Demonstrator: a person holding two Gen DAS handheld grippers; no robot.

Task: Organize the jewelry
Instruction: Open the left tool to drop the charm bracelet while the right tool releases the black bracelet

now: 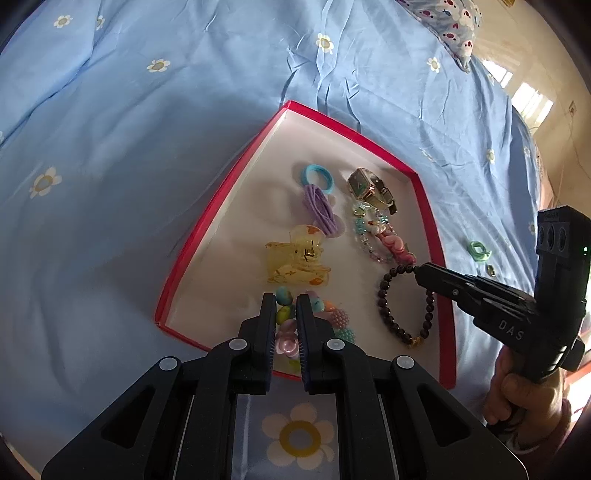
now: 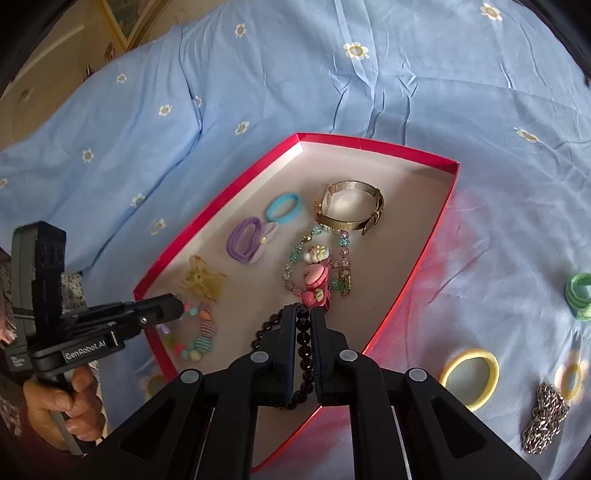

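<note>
A red box (image 1: 218, 195) (image 2: 436, 236) with a white floor lies on the blue bedsheet. It holds a gold watch (image 1: 371, 186) (image 2: 351, 206), blue (image 2: 283, 207) and purple hair ties (image 2: 245, 240), a yellow claw clip (image 1: 295, 260) (image 2: 203, 282), a charm bracelet (image 2: 317, 273), a pastel bead bracelet (image 1: 332, 317) (image 2: 199, 336) and a dark bead bracelet (image 1: 402, 306) (image 2: 303, 343). My left gripper (image 1: 286, 299) is nearly closed around the pastel bracelet. My right gripper (image 2: 303, 314) is shut on the dark bracelet, low over the box floor.
On the sheet right of the box lie a green hair tie (image 2: 580, 295) (image 1: 479, 250), a yellow hair tie (image 2: 471, 376) and a silver chain (image 2: 543, 417). A patterned pillow (image 1: 450, 22) lies at the far edge.
</note>
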